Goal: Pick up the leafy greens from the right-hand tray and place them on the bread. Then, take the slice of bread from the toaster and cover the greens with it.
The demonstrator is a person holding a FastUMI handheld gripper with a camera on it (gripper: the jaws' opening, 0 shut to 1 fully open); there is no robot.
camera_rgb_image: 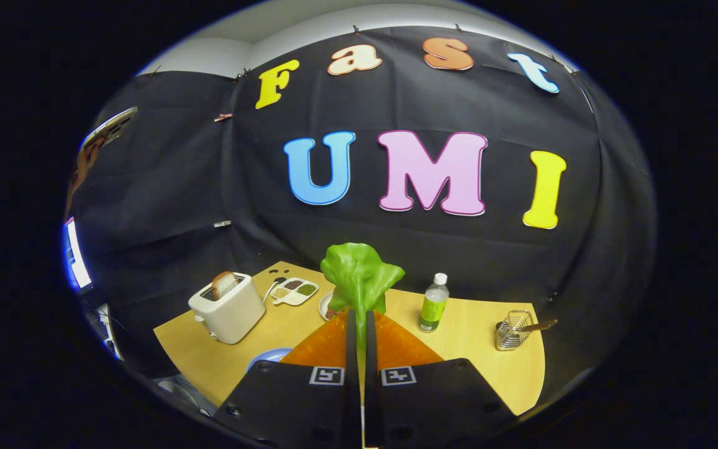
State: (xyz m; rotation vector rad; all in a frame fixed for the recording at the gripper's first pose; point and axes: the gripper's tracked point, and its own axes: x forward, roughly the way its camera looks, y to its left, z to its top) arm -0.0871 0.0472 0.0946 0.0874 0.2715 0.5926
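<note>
My gripper [361, 315] is shut on the leafy greens [359, 277], a bright green leaf that stands up from between the fingertips, lifted above the table. Directly under the fingers lies an orange tray [396, 346]. To the left stands a white toaster [227, 307] with a slice of bread [224, 284] sticking out of its slot. A blue plate [268, 357] peeks out beside the left finger, between the toaster and the tray. What lies on that plate is hidden.
A white divided dish [294, 290] with small portions sits behind the toaster. A white plate [325, 305] edge shows behind the greens. A bottle [434, 304] with a green label stands right of the tray. A wire holder [513, 330] with a utensil is far right on the wooden table [477, 355].
</note>
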